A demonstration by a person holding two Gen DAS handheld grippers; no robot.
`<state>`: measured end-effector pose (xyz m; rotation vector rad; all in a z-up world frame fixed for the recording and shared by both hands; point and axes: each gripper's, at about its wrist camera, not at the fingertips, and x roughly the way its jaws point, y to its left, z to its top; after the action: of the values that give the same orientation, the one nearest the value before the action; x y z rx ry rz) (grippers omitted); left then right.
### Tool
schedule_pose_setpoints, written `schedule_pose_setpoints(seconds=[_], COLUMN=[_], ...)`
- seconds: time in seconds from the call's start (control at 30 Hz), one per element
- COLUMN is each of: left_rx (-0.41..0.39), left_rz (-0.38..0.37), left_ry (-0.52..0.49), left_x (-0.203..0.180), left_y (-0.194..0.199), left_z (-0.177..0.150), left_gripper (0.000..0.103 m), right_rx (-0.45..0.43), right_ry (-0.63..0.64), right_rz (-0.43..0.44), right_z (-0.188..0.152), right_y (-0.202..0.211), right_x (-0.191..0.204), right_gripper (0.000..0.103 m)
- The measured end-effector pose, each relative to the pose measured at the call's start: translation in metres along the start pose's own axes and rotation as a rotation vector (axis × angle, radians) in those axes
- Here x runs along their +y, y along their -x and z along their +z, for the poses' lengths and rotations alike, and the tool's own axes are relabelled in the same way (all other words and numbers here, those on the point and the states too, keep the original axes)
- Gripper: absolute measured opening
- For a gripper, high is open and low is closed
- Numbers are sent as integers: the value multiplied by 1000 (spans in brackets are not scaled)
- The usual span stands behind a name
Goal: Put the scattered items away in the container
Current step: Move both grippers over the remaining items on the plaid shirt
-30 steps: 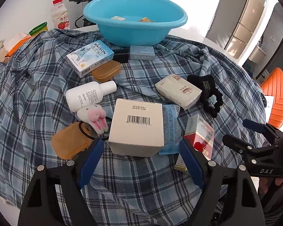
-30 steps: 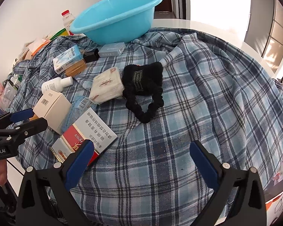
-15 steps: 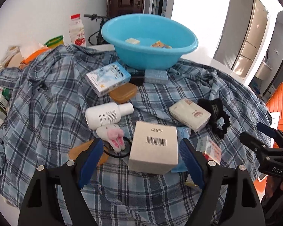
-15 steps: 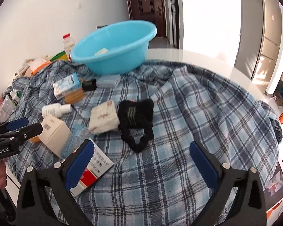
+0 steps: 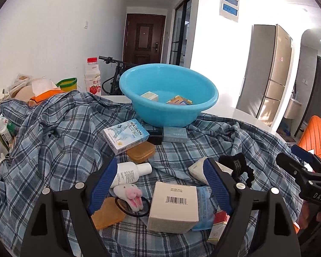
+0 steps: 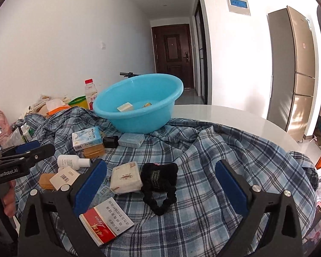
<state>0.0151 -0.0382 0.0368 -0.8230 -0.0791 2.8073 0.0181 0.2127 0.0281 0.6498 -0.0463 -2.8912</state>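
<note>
Both the left gripper (image 5: 160,182) and the right gripper (image 6: 160,184) are wide open and empty, and the white barcode box (image 5: 174,206) lies just under the left one, its long axis pointing far toward the blue basin (image 5: 169,94).

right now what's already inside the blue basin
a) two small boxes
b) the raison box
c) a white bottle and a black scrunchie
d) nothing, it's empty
a: two small boxes lie on the bottom of the blue basin, while the white bottle, black scrunchie and RAISON box are out on the plaid cloth.
</note>
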Motion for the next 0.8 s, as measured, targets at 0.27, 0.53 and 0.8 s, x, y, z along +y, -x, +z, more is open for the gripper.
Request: schedule_pose_setpoints(seconds=[0.27,0.53,0.8], left_rx=[-192,-238,-224], left_rz=[20,16,27], left_ry=[9,-4,-29], left_x=[12,10,6], left_y=[-5,-11,-20], left_z=[4,7,7], left_gripper=[85,85,88], right_rx=[-170,-226,-220], right_ry=[151,133,128], right_rz=[-68,-60,-43], right_z=[-6,3,3], right_y=[-14,-22,-30], right_x=[8,9,10], right_gripper=[101,102,102])
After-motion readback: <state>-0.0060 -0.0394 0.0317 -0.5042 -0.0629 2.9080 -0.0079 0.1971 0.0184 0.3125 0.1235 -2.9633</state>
